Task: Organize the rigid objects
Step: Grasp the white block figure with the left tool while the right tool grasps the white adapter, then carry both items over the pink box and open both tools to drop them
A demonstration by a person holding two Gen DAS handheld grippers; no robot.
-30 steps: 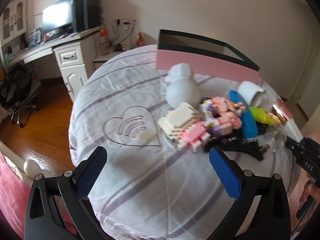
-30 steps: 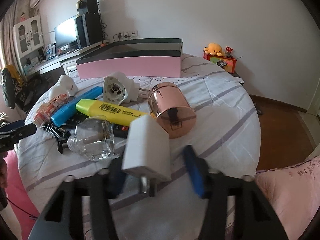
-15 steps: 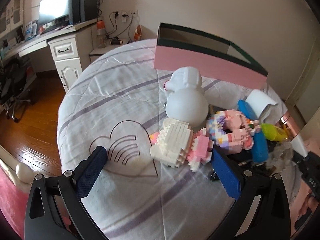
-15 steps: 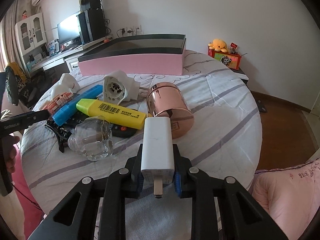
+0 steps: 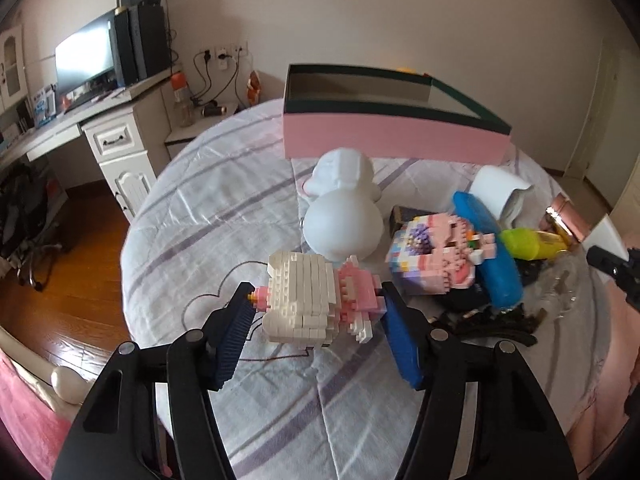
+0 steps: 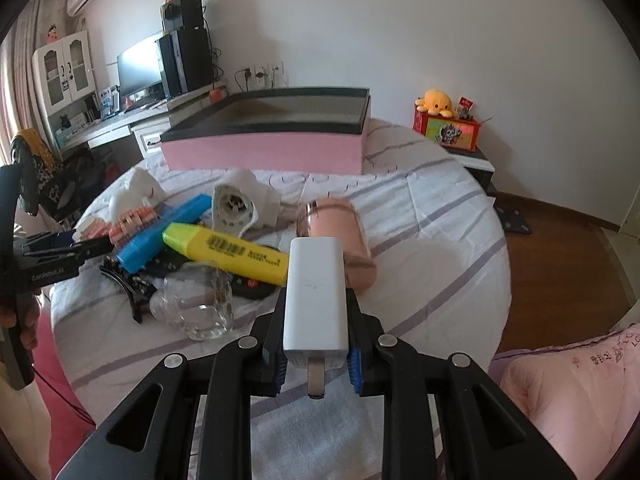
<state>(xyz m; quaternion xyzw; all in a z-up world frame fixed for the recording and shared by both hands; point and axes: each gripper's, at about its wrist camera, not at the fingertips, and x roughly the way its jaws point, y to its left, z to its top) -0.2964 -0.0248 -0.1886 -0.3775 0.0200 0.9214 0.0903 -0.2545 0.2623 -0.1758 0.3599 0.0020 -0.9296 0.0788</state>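
Note:
A white and pink brick figure [image 5: 308, 300] lies on the striped sheet [image 5: 224, 208] between the blue pads of my left gripper [image 5: 316, 296]. Its jaws are closing, and each pad touches an end of the figure. My right gripper [image 6: 315, 320] is shut on a white charger block [image 6: 316, 292], whose metal prong points back at the camera. The open pink box [image 5: 392, 140] stands at the far side, also visible in the right wrist view as the pink box [image 6: 260, 152].
A pile lies between the grippers: a white snowman figure [image 5: 344, 216], a second brick figure [image 5: 436, 256], a blue case [image 6: 164, 232], a yellow highlighter [image 6: 228, 254], a glass [image 6: 196, 308], a rose-gold cup [image 6: 340, 240], a black hair clip [image 6: 128, 284]. A desk [image 5: 80, 128] stands left.
My left gripper moved in over the brick figure and its jaws narrowed from wide open onto its ends. My right gripper shut on the charger and has held it steady since.

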